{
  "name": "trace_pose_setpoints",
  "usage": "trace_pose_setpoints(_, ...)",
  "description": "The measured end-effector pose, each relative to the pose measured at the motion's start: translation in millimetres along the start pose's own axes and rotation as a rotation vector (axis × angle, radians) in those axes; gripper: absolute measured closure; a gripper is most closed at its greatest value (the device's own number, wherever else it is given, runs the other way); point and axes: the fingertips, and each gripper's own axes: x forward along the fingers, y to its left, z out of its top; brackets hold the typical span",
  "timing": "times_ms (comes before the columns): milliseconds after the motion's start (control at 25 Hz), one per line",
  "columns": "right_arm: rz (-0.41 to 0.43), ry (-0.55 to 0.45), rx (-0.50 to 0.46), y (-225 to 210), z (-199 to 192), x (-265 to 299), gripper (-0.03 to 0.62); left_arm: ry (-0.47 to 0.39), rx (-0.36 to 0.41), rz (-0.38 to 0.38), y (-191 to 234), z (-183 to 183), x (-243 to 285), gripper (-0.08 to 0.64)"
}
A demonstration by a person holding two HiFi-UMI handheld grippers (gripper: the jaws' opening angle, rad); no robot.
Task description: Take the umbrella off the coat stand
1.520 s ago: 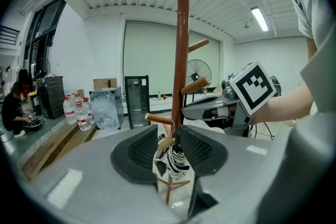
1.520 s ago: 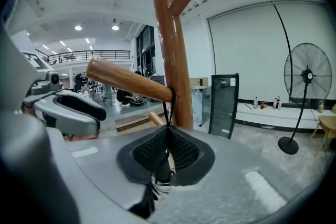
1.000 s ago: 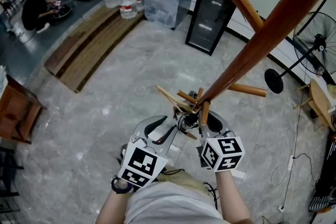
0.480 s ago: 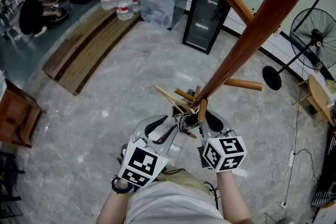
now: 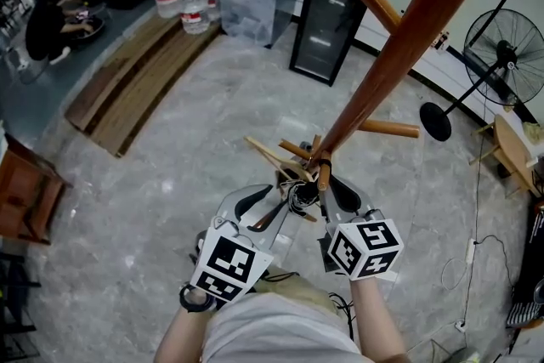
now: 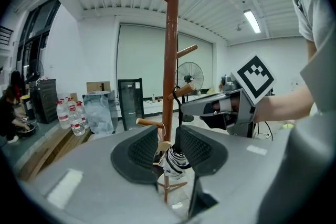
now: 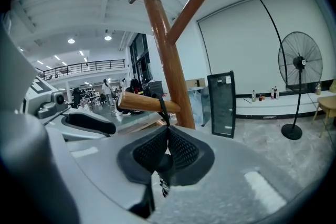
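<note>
Crowded at the smooth, round brown wooden coat stand (image 5: 399, 47), with open grey marbled stone floor (image 5: 170, 149) to the left, long wooden planks (image 5: 127, 81) and a black glass-fronted cabinet (image 5: 327, 21) well apart along the far edge, a black pedestal fan (image 5: 510, 47) off right. Clamped with the left gripper (image 6: 167, 144), ribbed dark pads on the folded black-and-white striped fabric umbrella (image 6: 173, 161) just beside the pole. Pinched shut with the right gripper (image 7: 167, 134) on the thin black strap loop (image 7: 164, 113) hung over a short rounded wooden peg (image 7: 144, 103).

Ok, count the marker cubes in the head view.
2: one cube on the left gripper, bottom centre-left; the other on the right gripper, beside it. None hidden.
</note>
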Motion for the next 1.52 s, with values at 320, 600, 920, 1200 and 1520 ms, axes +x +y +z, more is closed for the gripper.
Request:
trace_pose_setpoints(320,-0.005,-0.022,-0.005,11,7,-12,0.589,-0.015,0.015,-0.029,-6,5,-6,0.428)
trace_pose_setpoints(600,-0.025,-0.033,-0.013,18,9,-24,0.589,-0.025,0.025,-0.062,-14,7,-10,0.428)
trace_pose_setpoints(920,-0.035,-0.041,-0.016,29,8,-36,0.589,-0.043,0.039,-0.1,-21,10,-15,0.428)
trace_pose_setpoints(1200,-0.036,-0.042,-0.021,42,8,-43,0.589,-0.067,0.046,-0.134,-25,18,-20,0.431)
trace_pose_setpoints(1520,-0.038,-0.023,-0.038,57,0,-47,0.589,-0.094,0.033,-0.165,-26,22,-27,0.431)
